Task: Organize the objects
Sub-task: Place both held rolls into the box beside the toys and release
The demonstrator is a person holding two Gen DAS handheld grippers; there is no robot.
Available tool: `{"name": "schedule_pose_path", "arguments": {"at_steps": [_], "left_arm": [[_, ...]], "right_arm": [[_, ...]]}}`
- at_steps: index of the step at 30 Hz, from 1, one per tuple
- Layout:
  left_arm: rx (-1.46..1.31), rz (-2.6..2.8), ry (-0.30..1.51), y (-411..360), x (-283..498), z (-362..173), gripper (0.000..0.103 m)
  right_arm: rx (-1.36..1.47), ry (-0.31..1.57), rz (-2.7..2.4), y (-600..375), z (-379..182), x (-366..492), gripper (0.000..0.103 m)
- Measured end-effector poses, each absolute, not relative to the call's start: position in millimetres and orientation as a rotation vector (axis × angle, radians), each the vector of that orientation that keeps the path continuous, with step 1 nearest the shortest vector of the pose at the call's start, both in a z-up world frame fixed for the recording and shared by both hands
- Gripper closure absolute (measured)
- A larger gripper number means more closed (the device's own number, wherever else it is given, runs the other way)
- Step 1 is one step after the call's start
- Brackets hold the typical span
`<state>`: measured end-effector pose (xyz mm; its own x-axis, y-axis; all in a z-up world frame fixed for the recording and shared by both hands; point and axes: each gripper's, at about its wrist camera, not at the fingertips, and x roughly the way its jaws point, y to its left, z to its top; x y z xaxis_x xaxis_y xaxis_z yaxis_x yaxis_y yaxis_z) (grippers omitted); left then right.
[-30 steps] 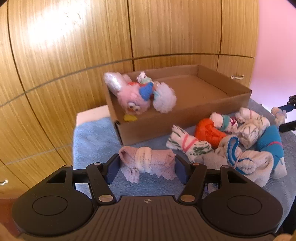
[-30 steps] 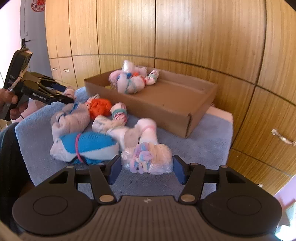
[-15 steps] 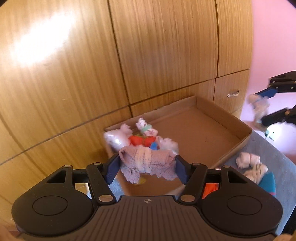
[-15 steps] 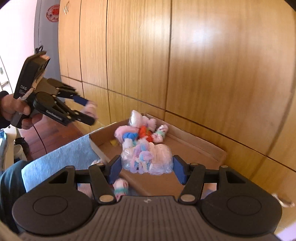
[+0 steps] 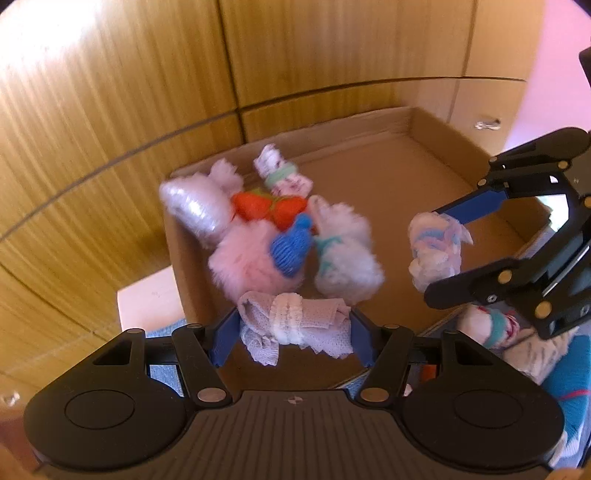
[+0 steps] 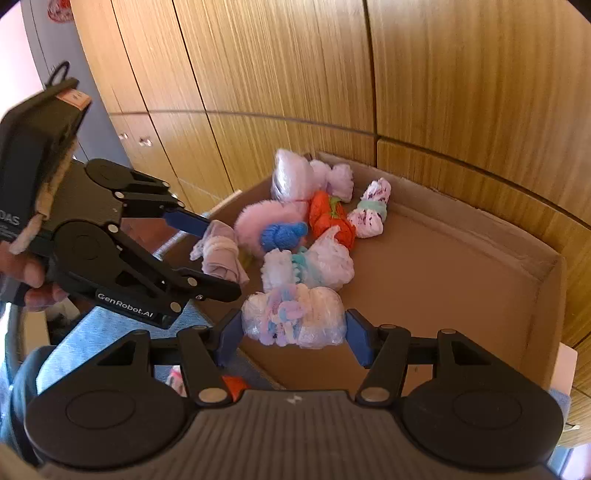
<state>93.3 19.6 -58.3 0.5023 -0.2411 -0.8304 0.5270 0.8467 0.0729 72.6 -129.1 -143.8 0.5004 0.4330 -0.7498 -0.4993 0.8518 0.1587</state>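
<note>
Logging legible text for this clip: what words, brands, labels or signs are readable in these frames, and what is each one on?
"GenRobot.AI": white print on the lower finger arm of the left gripper, seen from the right wrist view.
"DAS": partly cut off at the frame edge, on the black handle body of that gripper.
Red and white sign on the grey door, top left: too blurred to read.
Left wrist view: no readable text.

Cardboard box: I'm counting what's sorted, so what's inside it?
In the box: a heap of sock bundles, including a red one and a blue one. Whatever lies beneath them is covered.
</note>
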Motion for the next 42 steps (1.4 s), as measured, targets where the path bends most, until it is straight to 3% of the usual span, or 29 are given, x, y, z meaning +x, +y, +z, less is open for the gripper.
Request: {"name": "schedule_pose_path", "arguments": {"at_steps": [16, 21, 26, 42], "left_arm": [[0.425, -0.437, 0.829, 15.2, 86.5, -76.1, 0.034], [0.433, -0.445, 0.827, 14.0, 88.0, -75.9, 0.030], [0.437, -0.458, 0.811, 10.2, 83.4, -71.1, 0.018], [0.350, -0.402, 0.802, 40.3, 66.9, -54.5, 0.014]], "right_arm": [[-0.163, 0.947, 0.548, -103.4, -166.0, 109.0, 0.047], [-0.169, 0.960, 0.554, -106.3, -165.4, 108.7, 0.046], [-0.170, 0.954, 0.554, -108.0, -161.2, 105.5, 0.046], [-0.107, 0.963, 0.588, -103.8, -160.8, 92.2, 0.044]]}}
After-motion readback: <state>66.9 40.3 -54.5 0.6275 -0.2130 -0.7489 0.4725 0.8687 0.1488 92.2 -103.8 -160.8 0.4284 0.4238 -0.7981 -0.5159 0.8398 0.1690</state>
